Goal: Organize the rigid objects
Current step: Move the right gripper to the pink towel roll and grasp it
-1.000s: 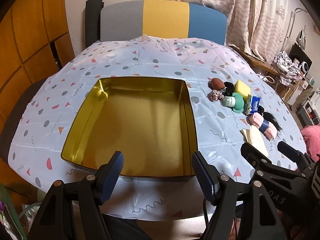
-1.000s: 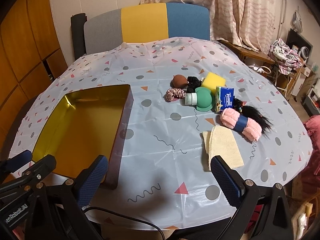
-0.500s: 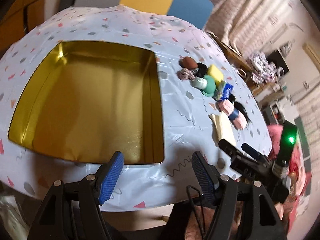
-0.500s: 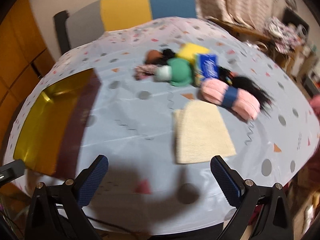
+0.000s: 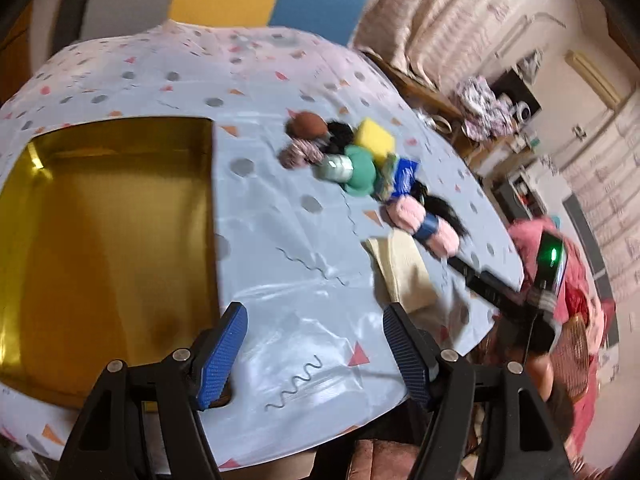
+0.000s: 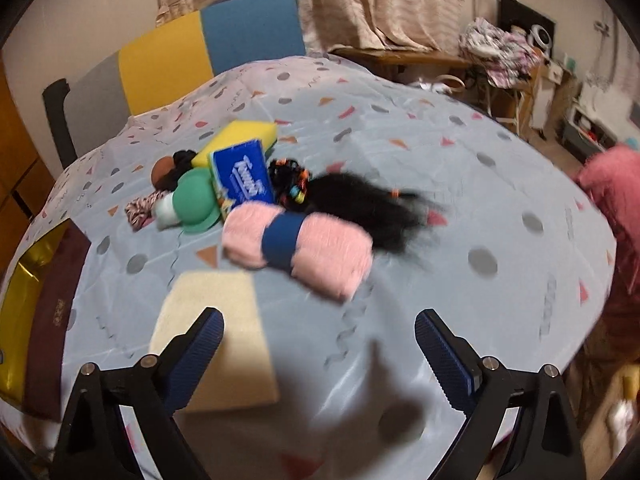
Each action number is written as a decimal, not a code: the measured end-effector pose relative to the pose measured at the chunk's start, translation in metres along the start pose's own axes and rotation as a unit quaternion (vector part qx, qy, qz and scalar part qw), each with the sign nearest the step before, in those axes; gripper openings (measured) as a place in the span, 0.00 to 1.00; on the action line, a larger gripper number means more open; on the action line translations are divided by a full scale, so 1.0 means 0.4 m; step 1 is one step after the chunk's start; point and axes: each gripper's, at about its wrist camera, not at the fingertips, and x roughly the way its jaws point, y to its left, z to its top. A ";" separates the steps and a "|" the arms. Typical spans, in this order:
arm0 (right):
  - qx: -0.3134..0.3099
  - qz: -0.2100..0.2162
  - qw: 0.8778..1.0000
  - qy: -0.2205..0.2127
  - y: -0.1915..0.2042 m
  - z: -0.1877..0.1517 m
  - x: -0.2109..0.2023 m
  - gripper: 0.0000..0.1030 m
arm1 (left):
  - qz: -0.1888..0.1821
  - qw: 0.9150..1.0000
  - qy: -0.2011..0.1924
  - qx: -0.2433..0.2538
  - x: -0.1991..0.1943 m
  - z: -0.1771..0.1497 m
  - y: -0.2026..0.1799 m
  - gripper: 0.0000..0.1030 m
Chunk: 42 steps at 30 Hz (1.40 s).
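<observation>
An open gold tin lies on the left of the patterned tablecloth. My left gripper hangs open over bare cloth just right of the tin, with nothing between its fingers. To the right is a cluster: a yellow sponge, a blue tissue pack, a green cap-shaped piece, a pink fluffy roll with a blue band, black hair and a cream cloth. My right gripper is above the table just short of the pink roll. Its wide jaws are closing, with nothing between them.
A grey, yellow and blue chair back stands behind the table. A brown egg-shaped piece and a striped scrunchie lie at the cluster's far left. Furniture and clothes crowd the right. A pink sleeve shows at the right edge.
Both views have swung right and sunk toward the table. The left gripper has left the tin for the cloth beside it. The right gripper has come close to the pink roll and the cream cloth.
</observation>
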 end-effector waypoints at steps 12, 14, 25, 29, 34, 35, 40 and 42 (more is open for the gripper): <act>-0.147 0.031 0.988 0.043 0.045 0.101 0.169 0.81 | -0.002 0.999 0.029 0.029 0.062 -0.013 -0.063 0.71; -0.152 0.030 0.987 0.044 0.045 0.096 0.183 0.79 | 0.002 0.999 0.032 0.034 0.071 -0.012 -0.073 0.71; -0.065 0.063 0.995 0.038 -0.026 0.073 0.140 0.33 | 0.015 0.997 0.046 0.066 0.182 0.021 -0.138 0.71; -0.074 0.078 0.994 0.020 -0.021 0.055 0.112 0.43 | 0.009 0.996 0.056 0.070 0.241 0.039 -0.172 0.74; -0.083 0.092 0.992 0.030 -0.006 0.090 0.125 0.64 | 0.005 0.995 0.070 0.069 0.320 0.064 -0.214 0.79; -0.092 0.099 0.990 0.044 0.004 0.098 0.140 0.66 | 0.007 0.995 0.072 0.066 0.330 0.066 -0.217 0.79; -0.103 0.122 0.984 0.081 0.024 0.092 0.200 0.54 | 0.008 0.995 0.078 0.061 0.351 0.054 -0.216 0.79; -0.071 0.138 0.985 0.076 0.004 0.089 0.192 0.44 | 0.013 0.995 0.080 0.064 0.359 0.051 -0.215 0.79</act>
